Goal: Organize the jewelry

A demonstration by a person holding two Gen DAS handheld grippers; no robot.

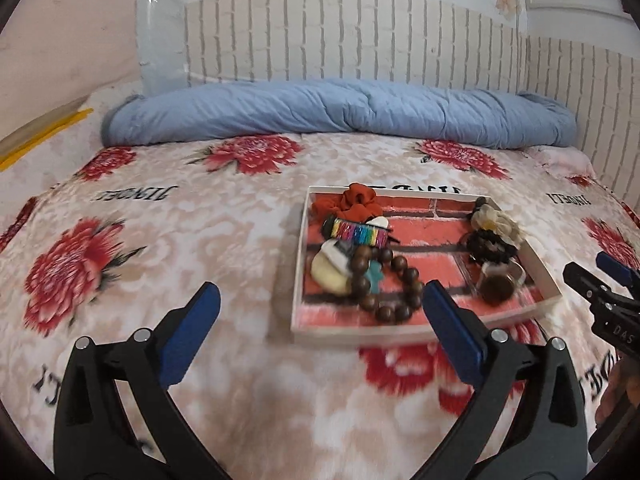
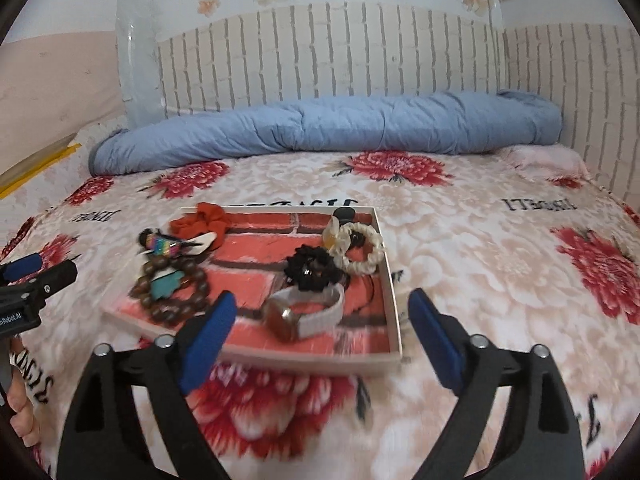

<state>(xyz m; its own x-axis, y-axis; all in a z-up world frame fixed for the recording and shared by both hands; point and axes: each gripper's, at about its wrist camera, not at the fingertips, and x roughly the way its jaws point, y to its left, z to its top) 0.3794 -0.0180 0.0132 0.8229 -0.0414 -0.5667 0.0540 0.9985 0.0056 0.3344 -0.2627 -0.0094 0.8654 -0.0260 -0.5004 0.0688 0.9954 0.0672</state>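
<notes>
Both tongs are wide open and hold nothing: the left gripper (image 1: 320, 332) and the right gripper (image 2: 320, 336). The white tray (image 2: 396, 312) sits on the flowery blanket (image 2: 500, 272). Inside lie a brown bead bracelet (image 2: 172, 300), a watch (image 2: 304, 312), I think, and a red scrunchie (image 2: 204, 220).

Left black plastic two-finger gripper (image 1: 320, 336): curved, hollowed-out arms, flat blue rubber-like pads (image 1: 452, 334) on the inner faces, one silver round pivot pin (image 1: 499, 335) on each knuckle. Right black plastic two-finger gripper (image 2: 320, 338): same build, same blue pads (image 2: 208, 342), same silver pins (image 2: 477, 341). White lettering on the bodies, seen from the opposite camera: "D A S" on right, "nRobot.AI" on left, rest cut off. Bare fingers at frame edges, no sleeve visible.
</notes>
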